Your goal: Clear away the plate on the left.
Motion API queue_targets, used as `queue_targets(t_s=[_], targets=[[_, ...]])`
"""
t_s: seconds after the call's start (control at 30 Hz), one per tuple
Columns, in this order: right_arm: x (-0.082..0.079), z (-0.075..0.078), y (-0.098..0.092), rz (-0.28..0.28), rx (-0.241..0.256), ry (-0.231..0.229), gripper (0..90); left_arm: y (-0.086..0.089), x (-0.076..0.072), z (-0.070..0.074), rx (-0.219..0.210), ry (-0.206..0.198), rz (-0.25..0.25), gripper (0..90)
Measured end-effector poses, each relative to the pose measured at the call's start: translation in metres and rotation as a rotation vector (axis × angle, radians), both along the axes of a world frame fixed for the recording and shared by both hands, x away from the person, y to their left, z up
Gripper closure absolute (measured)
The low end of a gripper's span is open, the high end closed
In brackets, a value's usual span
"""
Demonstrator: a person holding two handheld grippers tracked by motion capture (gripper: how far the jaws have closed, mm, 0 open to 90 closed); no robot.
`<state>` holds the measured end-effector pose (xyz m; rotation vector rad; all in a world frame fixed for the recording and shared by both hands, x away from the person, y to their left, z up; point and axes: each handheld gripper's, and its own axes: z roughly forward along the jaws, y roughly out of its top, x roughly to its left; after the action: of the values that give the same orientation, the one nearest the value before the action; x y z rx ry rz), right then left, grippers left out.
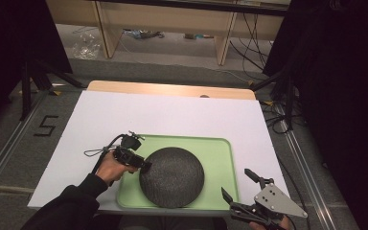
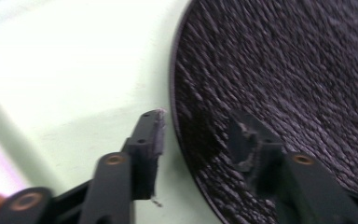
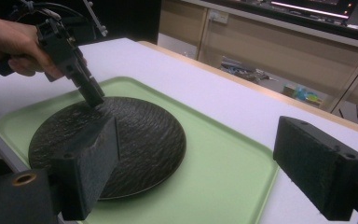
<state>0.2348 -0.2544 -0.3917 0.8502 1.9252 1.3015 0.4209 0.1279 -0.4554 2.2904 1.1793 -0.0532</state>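
A green tray sits at the near edge of a white table, toward six o'clock in the high view. A dark, round, rough-textured plate lies flat in the tray, filling its left and middle portion; the tray floor to the plate's three o'clock side is bare.

The left gripper, held in the person's left hand, meets the plate's rim at about ten o'clock. In the left gripper view its jaws stand apart and straddle the rim: one jaw rests over the textured top of the plate, the other over the tray floor just outside the edge. They are not clamped on it. From the right gripper view the left gripper slants down onto the far rim of the plate.

The right gripper hovers off the tray's near right corner, at about five o'clock, jaws wide apart and holding nothing, clear of the tray.
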Motion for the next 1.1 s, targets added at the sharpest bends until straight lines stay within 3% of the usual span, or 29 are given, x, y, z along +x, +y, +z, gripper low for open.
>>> queue_targets(t_s=[0.03,0.1,0.17,0.33,0.53,0.73,0.9,0.93,1.1], targets=[[0.0,0.0,0.0,-0.004,0.0,0.002,15.4,0.004,0.001,0.002,0.013,-0.012,-0.001,48.5],[0.0,0.0,0.0,-0.001,0.001,0.004,15.4,0.012,0.002,0.006,-0.003,-0.05,0.011,44.4],[0.0,0.0,0.0,-0.001,0.002,0.003,15.4,0.014,-0.001,0.009,-0.058,-0.094,0.071,42.3],[0.0,0.0,0.0,-0.001,0.005,0.003,15.4,0.024,-0.01,0.022,-0.07,-0.222,0.064,37.6],[0.0,0.0,-0.001,-0.004,0.006,0.004,15.4,0.039,-0.028,0.036,-0.151,-0.346,0.076,34.4],[0.0,0.0,-0.001,-0.006,0.009,0.003,15.4,0.05,-0.045,0.043,-0.216,-0.415,0.096,29.3],[-0.001,0.001,-0.001,-0.017,0.018,0.018,15.4,0.059,-0.058,0.046,-0.243,-0.44,0.094,23.2],[0.0,0.001,-0.002,-0.018,0.017,0.0,15.4,0.061,-0.06,0.047,-0.245,-0.442,0.092,20.2],[0.0,0.001,-0.002,-0.019,0.019,0.005,15.4,0.067,-0.07,0.05,-0.27,-0.473,0.096,19.0]])
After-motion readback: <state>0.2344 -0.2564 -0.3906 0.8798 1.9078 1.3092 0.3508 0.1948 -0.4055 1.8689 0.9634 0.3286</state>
